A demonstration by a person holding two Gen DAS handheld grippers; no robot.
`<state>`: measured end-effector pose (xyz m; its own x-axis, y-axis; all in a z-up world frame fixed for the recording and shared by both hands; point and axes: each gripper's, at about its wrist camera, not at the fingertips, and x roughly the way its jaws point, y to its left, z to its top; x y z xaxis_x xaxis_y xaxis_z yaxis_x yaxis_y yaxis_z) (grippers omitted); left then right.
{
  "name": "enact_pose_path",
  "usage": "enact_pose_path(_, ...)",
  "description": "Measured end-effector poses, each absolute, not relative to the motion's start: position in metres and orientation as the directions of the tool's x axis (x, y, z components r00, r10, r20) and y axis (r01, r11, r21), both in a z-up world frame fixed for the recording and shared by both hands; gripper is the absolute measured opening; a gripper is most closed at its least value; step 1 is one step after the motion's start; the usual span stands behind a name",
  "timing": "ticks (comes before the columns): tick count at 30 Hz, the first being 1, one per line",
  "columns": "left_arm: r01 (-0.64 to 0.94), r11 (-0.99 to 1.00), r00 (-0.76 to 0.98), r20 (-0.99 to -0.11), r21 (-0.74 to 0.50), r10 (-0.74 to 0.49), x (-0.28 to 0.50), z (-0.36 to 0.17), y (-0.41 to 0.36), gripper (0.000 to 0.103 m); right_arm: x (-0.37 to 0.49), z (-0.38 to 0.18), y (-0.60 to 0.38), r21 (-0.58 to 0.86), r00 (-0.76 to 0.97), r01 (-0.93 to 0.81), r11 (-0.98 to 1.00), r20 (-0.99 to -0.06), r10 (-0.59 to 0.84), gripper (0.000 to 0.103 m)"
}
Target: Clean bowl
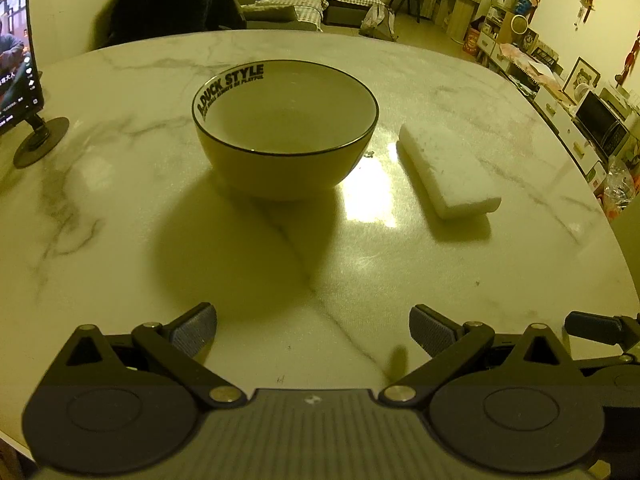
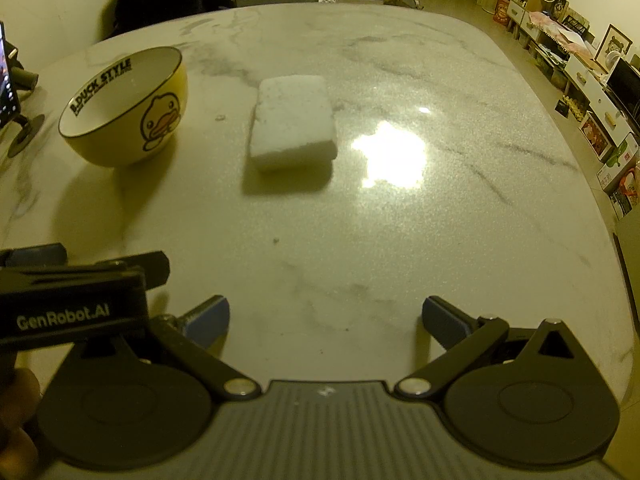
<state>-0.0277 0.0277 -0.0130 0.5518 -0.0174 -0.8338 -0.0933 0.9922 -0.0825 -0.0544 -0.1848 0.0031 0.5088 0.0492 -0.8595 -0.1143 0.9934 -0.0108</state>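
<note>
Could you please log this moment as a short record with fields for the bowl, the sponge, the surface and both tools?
bowl: yellow bowl, duck print, upright, looks empty
sponge: white sponge lying flat, to the bowl's right, apart from it
surface: marble table
left tool: left tool open, holding nothing, facing the bowl
right tool: right tool open, holding nothing, facing the sponge
task state: cleaning not yet started

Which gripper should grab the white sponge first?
Probably the right gripper: the sponge lies nearly straight ahead of its open jaws, and nothing is in between. The left gripper, also open, faces the bowl and could steady it.
</note>
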Motion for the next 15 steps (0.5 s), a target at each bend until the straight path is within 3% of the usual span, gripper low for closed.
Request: enact_pose_path(15,-0.094,0.992,0.548,-0.836,-0.083,-0.018,-0.0279,-0.0127,0.0276,0.102,-0.0529,0.0039,-0.1822,-0.011,0.505,-0.112,0.994,-0.862,0.047,0.103)
